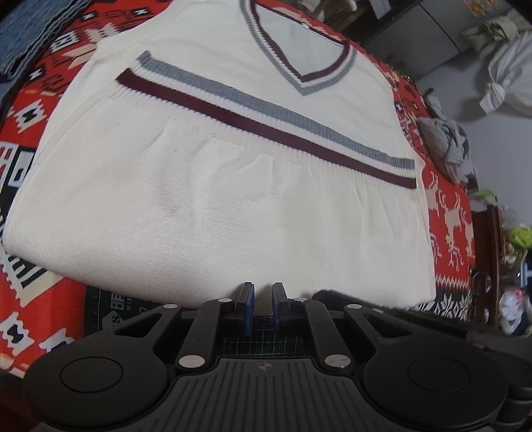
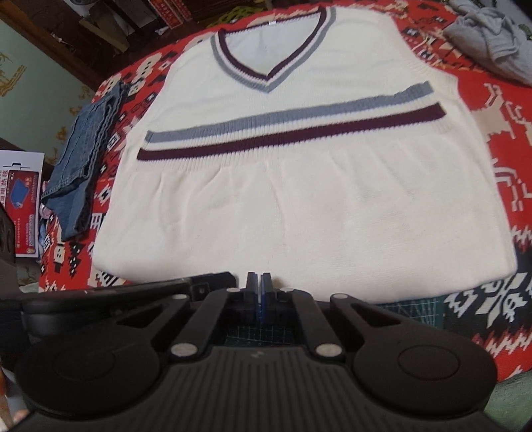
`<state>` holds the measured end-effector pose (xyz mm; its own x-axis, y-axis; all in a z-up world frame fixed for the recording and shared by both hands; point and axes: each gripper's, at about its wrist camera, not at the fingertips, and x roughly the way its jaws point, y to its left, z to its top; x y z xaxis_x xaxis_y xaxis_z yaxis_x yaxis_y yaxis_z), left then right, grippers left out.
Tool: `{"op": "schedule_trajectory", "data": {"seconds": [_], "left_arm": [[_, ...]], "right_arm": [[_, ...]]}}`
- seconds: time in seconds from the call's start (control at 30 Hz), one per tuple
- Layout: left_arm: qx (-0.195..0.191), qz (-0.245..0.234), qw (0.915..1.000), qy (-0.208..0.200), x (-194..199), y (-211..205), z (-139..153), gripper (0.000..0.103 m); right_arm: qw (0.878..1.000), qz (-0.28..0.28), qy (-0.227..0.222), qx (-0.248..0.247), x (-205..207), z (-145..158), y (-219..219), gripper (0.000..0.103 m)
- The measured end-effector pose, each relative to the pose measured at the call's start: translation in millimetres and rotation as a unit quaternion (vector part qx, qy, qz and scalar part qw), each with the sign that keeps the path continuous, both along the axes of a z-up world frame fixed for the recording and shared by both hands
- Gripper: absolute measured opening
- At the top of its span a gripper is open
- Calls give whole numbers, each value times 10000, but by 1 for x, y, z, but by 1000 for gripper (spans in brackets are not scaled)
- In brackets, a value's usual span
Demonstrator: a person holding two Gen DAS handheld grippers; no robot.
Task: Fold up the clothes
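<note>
A cream knit vest [image 1: 212, 206] [image 2: 299, 199] with a V-neck and grey and maroon stripes lies flat on the red patterned cloth [image 1: 50, 99] [image 2: 498, 133]. Its striped ribbed hem looks folded up across the chest, so a folded edge faces me. In the left wrist view, my left gripper [image 1: 262, 300] sits at that near edge, blue pads slightly apart with nothing between them. In the right wrist view, my right gripper [image 2: 261, 287] is at the same near edge, its pads pressed together with no fabric seen between them.
Folded blue jeans [image 2: 83, 149] [image 1: 20, 30] lie left of the vest. A crumpled grey garment [image 1: 445, 143] [image 2: 492, 43] lies at its right. A green cutting mat [image 2: 422, 309] [image 1: 262, 342] shows under the cloth near me. A printed box [image 2: 20, 199] stands off the table's left.
</note>
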<state>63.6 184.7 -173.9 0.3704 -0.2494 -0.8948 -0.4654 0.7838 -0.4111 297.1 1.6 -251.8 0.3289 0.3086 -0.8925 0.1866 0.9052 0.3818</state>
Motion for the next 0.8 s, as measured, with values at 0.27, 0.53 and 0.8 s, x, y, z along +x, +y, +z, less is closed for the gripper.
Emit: {"op": "schedule_trajectory", "data": {"seconds": [0.27,0.53,0.8], "left_arm": [[-136,112,9998,44,-1,5,-2,10],[-163,167,9997,82,-4,10,-5,8],[-216,160,9996,80,-4,13,-6,7]], "right_arm": [[9997,64,182,-172,4,-16,3,1],[9986,-359,314,-213,-1,-17,-18,0],[9958,-757,500,-84,-5,-19,-41,0]]}}
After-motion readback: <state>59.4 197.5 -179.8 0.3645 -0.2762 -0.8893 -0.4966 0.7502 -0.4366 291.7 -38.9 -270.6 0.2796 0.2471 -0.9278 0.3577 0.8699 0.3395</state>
